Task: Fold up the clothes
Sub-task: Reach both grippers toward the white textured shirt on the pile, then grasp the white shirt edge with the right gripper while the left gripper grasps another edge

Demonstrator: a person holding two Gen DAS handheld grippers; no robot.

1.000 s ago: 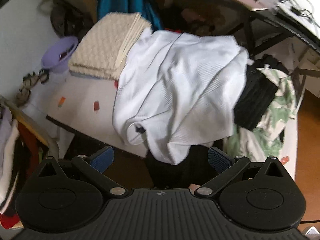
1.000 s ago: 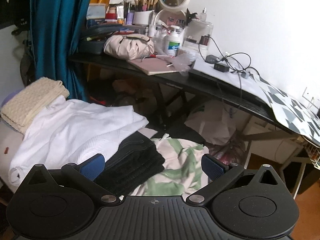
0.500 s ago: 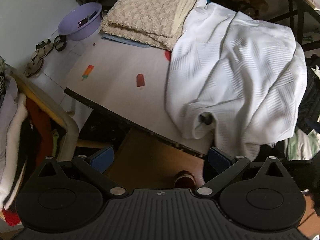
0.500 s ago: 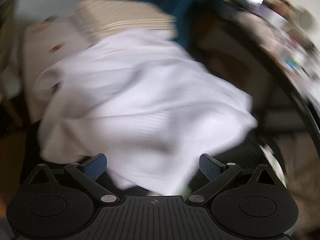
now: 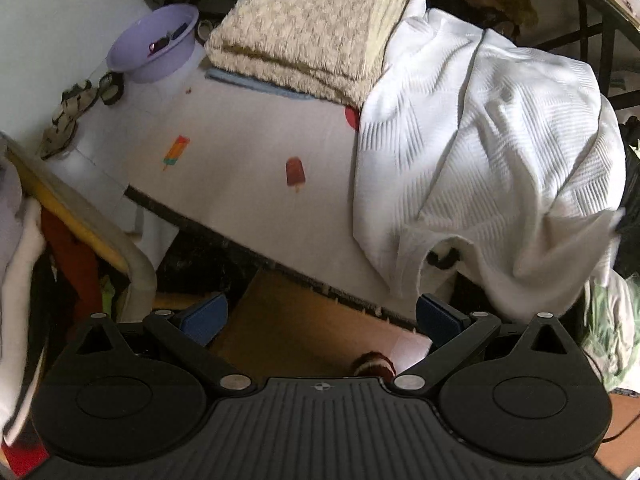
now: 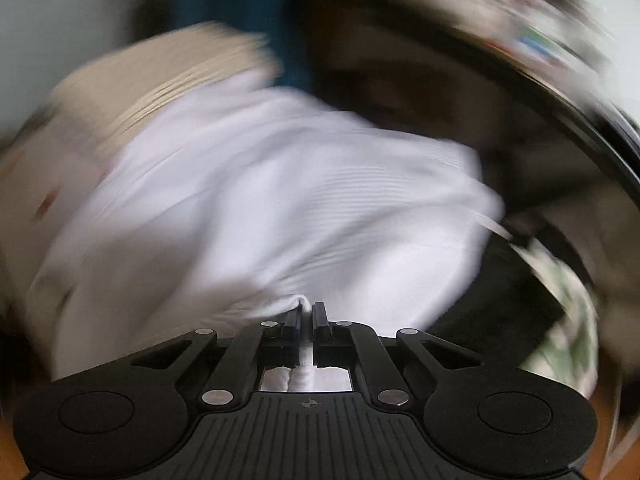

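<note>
Fold of white garment [image 6: 280, 208] pinched between right jaws.

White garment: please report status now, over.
Right gripper shut on white garment edge. Left gripper open, holding nothing. Beige towel stack touches the garment's far side.

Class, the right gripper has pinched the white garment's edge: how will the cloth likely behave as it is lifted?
The white garment will probably hang limp, since it drapes in soft folds. It looks light: a thin fold sits in the right gripper. It may drag the black folded clothes it overlaps.
</note>
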